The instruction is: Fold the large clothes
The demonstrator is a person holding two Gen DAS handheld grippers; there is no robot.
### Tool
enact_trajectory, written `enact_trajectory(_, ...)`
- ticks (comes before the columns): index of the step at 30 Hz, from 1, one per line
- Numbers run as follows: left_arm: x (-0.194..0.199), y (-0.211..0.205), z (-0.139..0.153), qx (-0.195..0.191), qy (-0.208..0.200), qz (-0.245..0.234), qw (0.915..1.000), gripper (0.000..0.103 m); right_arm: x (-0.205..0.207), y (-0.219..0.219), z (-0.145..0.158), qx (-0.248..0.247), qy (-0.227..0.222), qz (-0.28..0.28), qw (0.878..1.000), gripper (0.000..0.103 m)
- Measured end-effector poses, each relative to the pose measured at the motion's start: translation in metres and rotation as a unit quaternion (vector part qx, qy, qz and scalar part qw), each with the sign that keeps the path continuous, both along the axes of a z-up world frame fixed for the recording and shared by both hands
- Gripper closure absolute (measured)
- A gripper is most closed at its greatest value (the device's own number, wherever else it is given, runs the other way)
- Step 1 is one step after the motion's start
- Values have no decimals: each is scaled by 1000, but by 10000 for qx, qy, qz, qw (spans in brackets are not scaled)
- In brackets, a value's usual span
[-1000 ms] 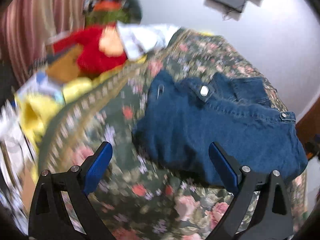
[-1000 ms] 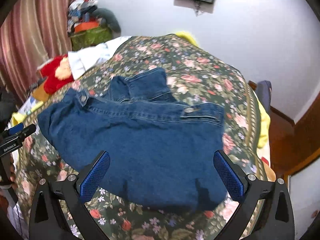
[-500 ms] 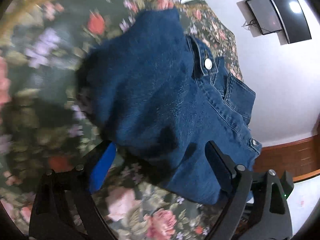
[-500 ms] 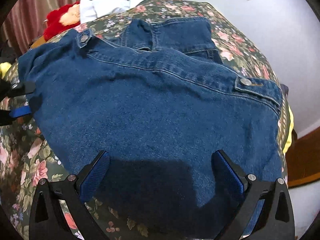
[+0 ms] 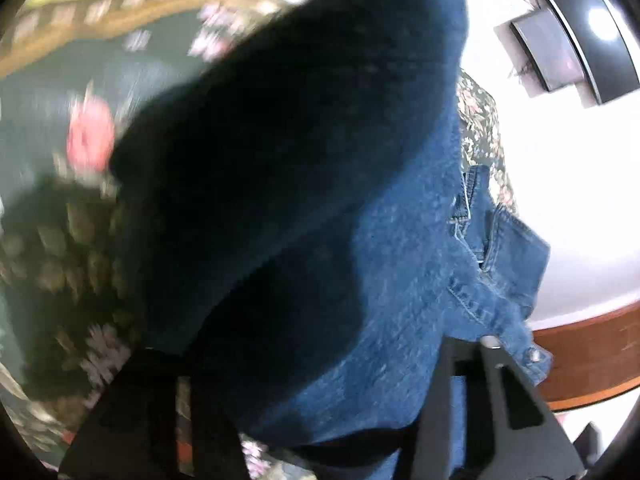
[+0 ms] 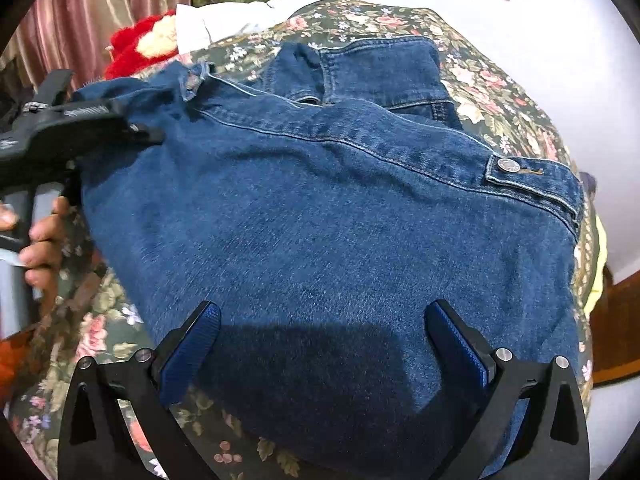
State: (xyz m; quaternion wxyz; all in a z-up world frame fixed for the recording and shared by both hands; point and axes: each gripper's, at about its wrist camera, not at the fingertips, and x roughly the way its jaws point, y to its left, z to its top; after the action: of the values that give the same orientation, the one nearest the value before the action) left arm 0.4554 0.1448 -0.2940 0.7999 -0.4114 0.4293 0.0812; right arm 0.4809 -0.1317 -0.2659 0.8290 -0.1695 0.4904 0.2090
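Gripping one edge of the denim jacket [image 6: 328, 216] on the bed [image 6: 492, 84], with the other side waiting.

Left tongs [image 6: 140, 130] are closing on the jacket's left edge, cloth between the jaws and bunching; whether the pads are pressing yet is too blurred to tell. Right tongs [image 6: 320, 336] are hanging released, jaws wide over the near hem. Denim is looking thick, heavy and limp, likely sagging when lifted, so taking hold at the seamed edges and corners seems wisest, both sides together.
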Motion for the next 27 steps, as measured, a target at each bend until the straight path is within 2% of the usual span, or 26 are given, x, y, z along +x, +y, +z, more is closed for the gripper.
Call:
enact_trajectory(1, -1, -2, 5, 122, -38, -55, 9999, 69, 1, -1, 2, 117, 74, 0, 9999, 1)
enact_trajectory(3, -2, -8, 20, 414, -103, -225, 9988, 72, 4, -5, 10, 397, 231, -83, 9989, 2)
enact_trajectory(6, -9, -16, 49, 890, -314, -404, 9947, 73, 10, -8, 25, 734, 371, -268, 9963, 2)
enact_trajectory(11, -38, -24, 99, 1473, -843, -552, 9839, 73, 16, 16, 45, 806, 110, -262, 9963, 6)
enact_trajectory(14, -56, -33, 117, 1854, -928, -654, 9761, 73, 14, 45, 37, 808, 264, 9, 9964, 7)
enact_trajectory(17, -65, -39, 125, 2193, -888, -791, 9684, 73, 5, 83, 14, 652, 583, 518, 9948, 7)
enact_trajectory(19, -65, -46, 125, 2491, -768, -925, 9610, 73, 0, 103, -5, 491, 817, 721, 9928, 7)
enact_trajectory(21, -63, -54, 130, 2834, -749, -1040, 9504, 73, 1, 112, -18, 601, 1175, 753, 9884, 7)
enact_trajectory(22, -61, -55, 133, 2873, -780, -1077, 9486, 73, 3, 113, -19, 666, 1297, 751, 9865, 7)
enact_trajectory(24, -60, -62, 142, 2937, -871, -1165, 9448, 73, 6, 110, -12, 740, 1358, 733, 9852, 10)
enact_trajectory(26, -58, -75, 150, 3145, -987, -1294, 9352, 73, 8, 92, 4, 968, 1367, 609, 9840, 10)
enact_trajectory(27, -57, -88, 156, 3287, -1077, -1414, 9276, 73, 8, 79, 14, 1076, 1276, 486, 9848, 10)
